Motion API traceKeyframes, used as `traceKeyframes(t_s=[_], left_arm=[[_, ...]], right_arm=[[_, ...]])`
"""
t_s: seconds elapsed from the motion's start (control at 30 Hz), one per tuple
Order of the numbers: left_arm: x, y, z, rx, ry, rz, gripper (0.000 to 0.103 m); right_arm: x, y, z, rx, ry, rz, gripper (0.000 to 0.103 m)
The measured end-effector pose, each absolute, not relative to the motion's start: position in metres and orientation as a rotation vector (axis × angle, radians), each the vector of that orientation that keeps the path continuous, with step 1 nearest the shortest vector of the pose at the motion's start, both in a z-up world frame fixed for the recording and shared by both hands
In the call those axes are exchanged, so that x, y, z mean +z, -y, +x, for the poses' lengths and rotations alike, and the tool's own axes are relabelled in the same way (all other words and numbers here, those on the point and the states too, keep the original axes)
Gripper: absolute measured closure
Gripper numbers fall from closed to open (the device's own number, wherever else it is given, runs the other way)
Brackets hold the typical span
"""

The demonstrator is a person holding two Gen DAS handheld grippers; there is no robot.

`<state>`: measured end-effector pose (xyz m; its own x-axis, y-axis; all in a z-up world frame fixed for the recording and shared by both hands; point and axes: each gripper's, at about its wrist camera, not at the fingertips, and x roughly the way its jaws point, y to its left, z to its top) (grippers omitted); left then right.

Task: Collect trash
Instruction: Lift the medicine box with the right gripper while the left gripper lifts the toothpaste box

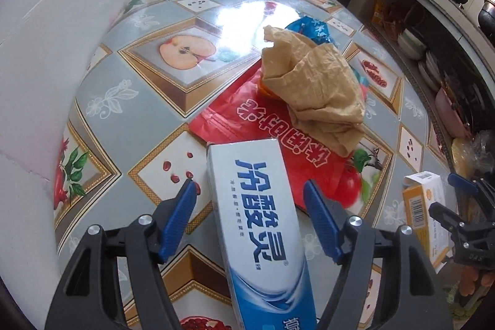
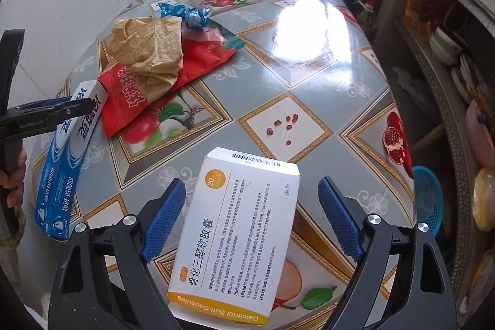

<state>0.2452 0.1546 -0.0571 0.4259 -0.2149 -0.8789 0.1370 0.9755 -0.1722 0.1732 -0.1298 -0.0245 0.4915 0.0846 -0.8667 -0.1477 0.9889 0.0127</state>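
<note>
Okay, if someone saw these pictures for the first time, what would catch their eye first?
Probably the two cartons lying between open jaws: a blue toothpaste box in front of the left hand-held gripper, a white-and-orange capsule box before the right hand-held gripper. Behind them, crumpled brown paper tops a red bag.

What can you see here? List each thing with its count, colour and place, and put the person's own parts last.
toothpaste box: one, blue and white, between the left jaws, untouched
capsule box: one, white and orange, between the right jaws, untouched
red bag: one, table middle
brown paper: one crumpled, on the red bag
blue wrapper: one, behind the paper
table: one, fruit-patterned cloth
blue basket: one, right of the table
left gripper: open
right gripper: open
</note>
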Motion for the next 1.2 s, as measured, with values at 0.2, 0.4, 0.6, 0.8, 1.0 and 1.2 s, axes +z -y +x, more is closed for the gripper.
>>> traceKeyframes(t_s=[0.2,0.4,0.6,0.8,1.0,1.2], left_arm=[[-0.063,-0.154,0.244,-0.231,-1.125,-0.083,0.047],[-0.049,-0.158,0.229,-0.22,-1.064,-0.106,0.05],[-0.03,-0.155,0.206,-0.202,-0.982,-0.06,0.051],[-0.022,-0.144,0.191,-0.196,-0.93,-0.021,0.053],[-0.018,-0.135,0.186,-0.192,-0.902,0.0,0.054],[-0.018,-0.129,0.185,-0.184,-0.889,0.023,0.054]], right_arm=[[-0.026,0.131,0.174,0.138,-1.036,-0.064,0.019],[-0.028,0.137,0.175,0.144,-1.044,-0.026,0.019],[-0.031,0.145,0.176,0.177,-1.079,0.07,0.018],[-0.039,0.14,0.181,0.17,-1.106,0.072,0.017],[-0.051,0.139,0.19,0.147,-1.152,0.096,0.017],[-0.049,0.136,0.187,0.144,-1.172,0.1,0.017]])
